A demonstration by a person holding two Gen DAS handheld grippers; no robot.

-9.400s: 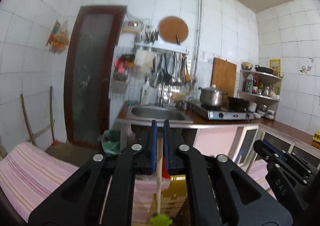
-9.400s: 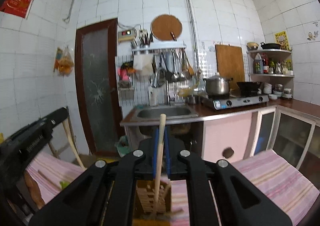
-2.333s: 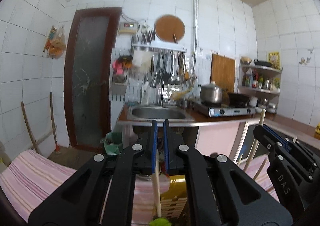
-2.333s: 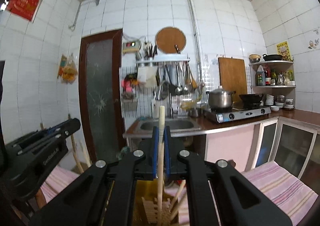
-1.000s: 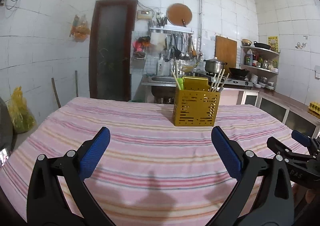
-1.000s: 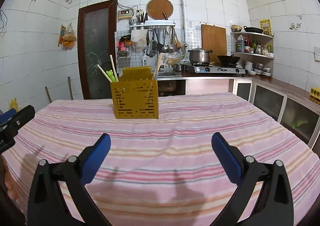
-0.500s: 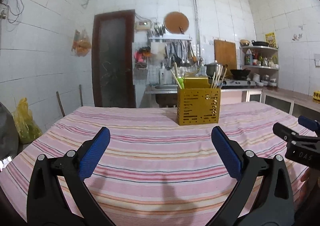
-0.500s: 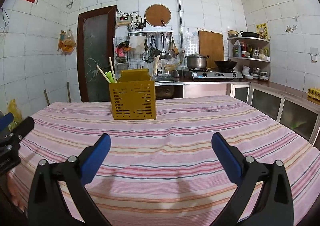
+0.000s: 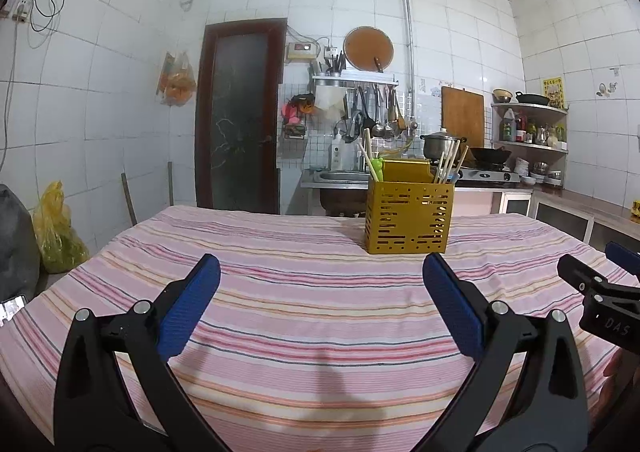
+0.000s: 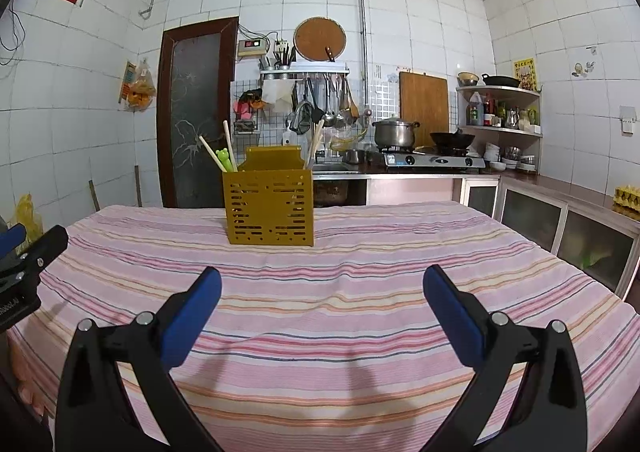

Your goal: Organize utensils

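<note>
— White tiles wall the kitchen behind your counter (image 9: 304, 316), which wears a pink striped cloth. Where is the holder?

— Your yellow slotted holder (image 9: 409, 217) stands upright toward the far side of the counter, well apart from both tools. Pale chopsticks (image 9: 449, 166) lean out of its right end, more chopsticks (image 10: 214, 154) and a green frog-topped utensil (image 10: 224, 157) out of its left end.

— And your left tongs (image 9: 320, 304)?

— Spread wide apart, nothing between the blue pads (image 9: 188, 302), hovering low over the cloth at the near edge.

— Your right tongs (image 10: 322, 312)?

— Also spread wide and empty, level with the left ones; each tool shows at the edge of the other's view.

— Behind the holder?

— You face a sink (image 9: 340, 177), a rack of hanging ladles (image 10: 324, 100), a steel pot (image 10: 394, 134) and a wok (image 10: 452, 140) on the stove, and a dark door (image 9: 240, 120).
</note>
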